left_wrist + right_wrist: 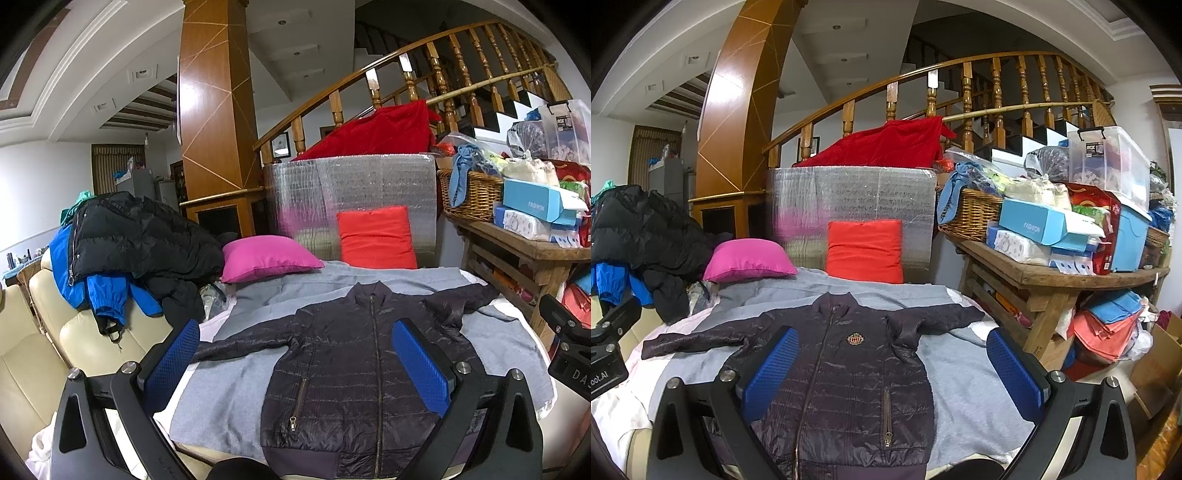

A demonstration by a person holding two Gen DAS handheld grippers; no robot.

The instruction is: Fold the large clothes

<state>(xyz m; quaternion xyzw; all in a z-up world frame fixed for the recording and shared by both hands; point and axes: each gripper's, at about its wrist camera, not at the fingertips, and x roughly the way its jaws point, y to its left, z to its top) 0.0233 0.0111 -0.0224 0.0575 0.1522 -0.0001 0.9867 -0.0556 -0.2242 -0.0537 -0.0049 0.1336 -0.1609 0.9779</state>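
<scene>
Left hand-held gripper (295,365) fingers apart, empty, above dark quilted jacket (347,373) spread flat, zipped, on grey blanket (229,384); coat pile (129,240) left. Right hand-held gripper (892,369) apart too; cluttered wooden counter (1052,275) right, staircase (997,96) behind.

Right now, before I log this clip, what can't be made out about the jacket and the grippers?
- Jacket hem: cut off by the bottom edge, both views.
- Chest badge: too small to read, right wrist view.
- Jacket's back: hidden against the grey blanket.
- Left gripper and right gripper: open, nothing held.
</scene>
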